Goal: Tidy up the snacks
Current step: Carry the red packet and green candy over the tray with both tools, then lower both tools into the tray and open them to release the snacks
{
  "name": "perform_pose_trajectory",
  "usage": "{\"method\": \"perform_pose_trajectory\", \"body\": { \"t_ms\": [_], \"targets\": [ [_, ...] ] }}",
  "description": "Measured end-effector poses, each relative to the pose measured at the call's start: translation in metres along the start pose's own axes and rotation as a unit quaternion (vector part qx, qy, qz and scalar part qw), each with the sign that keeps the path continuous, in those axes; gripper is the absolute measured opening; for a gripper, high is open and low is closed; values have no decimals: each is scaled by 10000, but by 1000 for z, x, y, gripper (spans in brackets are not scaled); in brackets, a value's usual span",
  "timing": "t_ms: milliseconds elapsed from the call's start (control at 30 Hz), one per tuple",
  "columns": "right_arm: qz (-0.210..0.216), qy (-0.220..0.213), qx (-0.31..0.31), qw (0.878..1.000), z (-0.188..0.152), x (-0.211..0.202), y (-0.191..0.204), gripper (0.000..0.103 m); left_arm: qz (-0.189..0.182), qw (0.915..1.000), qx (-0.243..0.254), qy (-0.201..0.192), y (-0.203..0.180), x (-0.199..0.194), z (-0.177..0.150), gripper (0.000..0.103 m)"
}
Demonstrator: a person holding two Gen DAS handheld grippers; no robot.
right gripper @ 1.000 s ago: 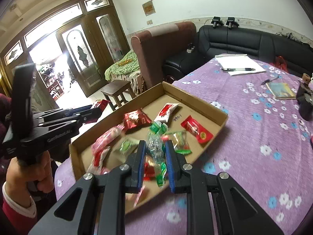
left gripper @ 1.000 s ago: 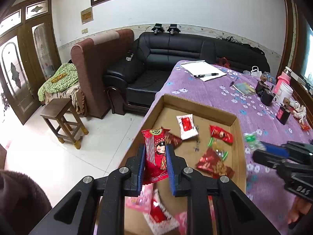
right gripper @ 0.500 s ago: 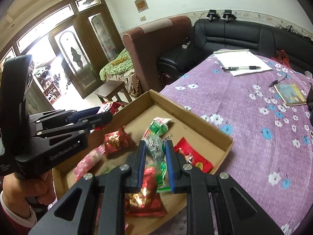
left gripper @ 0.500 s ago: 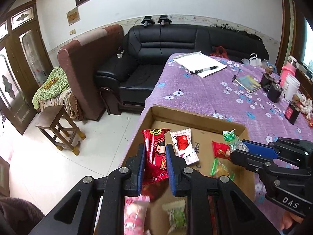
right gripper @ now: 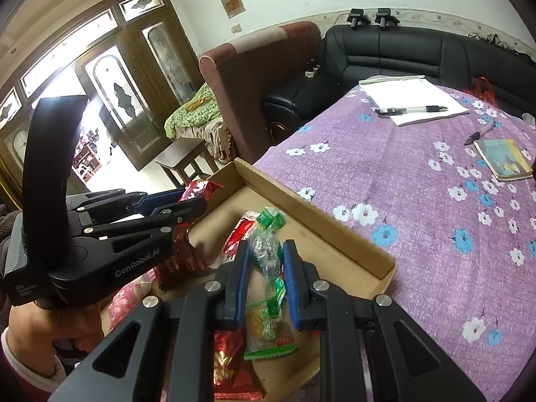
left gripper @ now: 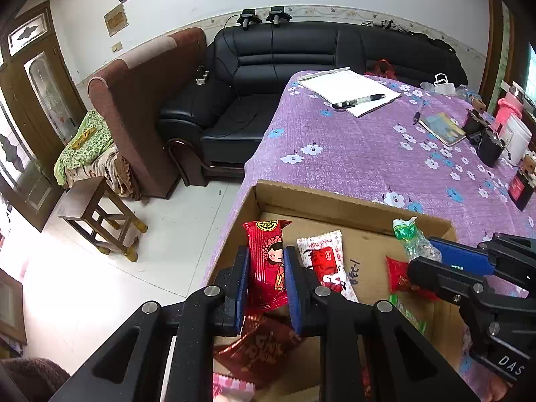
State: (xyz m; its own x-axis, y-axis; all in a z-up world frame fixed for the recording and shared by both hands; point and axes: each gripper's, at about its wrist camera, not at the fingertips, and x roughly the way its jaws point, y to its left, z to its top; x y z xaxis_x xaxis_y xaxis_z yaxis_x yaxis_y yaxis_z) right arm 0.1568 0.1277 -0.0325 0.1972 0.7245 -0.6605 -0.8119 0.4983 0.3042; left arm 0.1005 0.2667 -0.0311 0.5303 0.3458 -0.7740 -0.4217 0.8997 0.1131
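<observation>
Red cartoon-girl snack packet (left gripper: 266,264) clamped upright in left gripper (left gripper: 266,278) fingers, above cardboard box (left gripper: 338,201) on purple-clothed bench (left gripper: 361,154). Green-clear snack packet (right gripper: 266,251) pinched in right gripper (right gripper: 266,274) fingers over same box. More snacks lie inside.

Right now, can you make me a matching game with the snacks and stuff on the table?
Things:
1. red packet with a cartoon girl
2. clear candy with green ends
3. pen
4. white and red packet

Places:
A. on the white paper
B. between the left gripper fingers
C. lying in the cardboard box
D. between the right gripper fingers

Pairs: 1-B, 2-D, 3-A, 4-C
</observation>
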Motion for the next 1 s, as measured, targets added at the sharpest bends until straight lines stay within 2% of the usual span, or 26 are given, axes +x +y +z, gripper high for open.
{"method": "perform_pose_trajectory", "body": {
  "t_ms": [567, 1000],
  "targets": [
    [-14, 191, -55, 9998, 1, 16, 2, 19, 80, 9997, 79, 232, -3, 27, 10, 22],
    [-102, 276, -149, 9995, 0, 23, 3, 19, -152, 9990, -21, 431, -5, 42, 15, 22]
  ]
}}
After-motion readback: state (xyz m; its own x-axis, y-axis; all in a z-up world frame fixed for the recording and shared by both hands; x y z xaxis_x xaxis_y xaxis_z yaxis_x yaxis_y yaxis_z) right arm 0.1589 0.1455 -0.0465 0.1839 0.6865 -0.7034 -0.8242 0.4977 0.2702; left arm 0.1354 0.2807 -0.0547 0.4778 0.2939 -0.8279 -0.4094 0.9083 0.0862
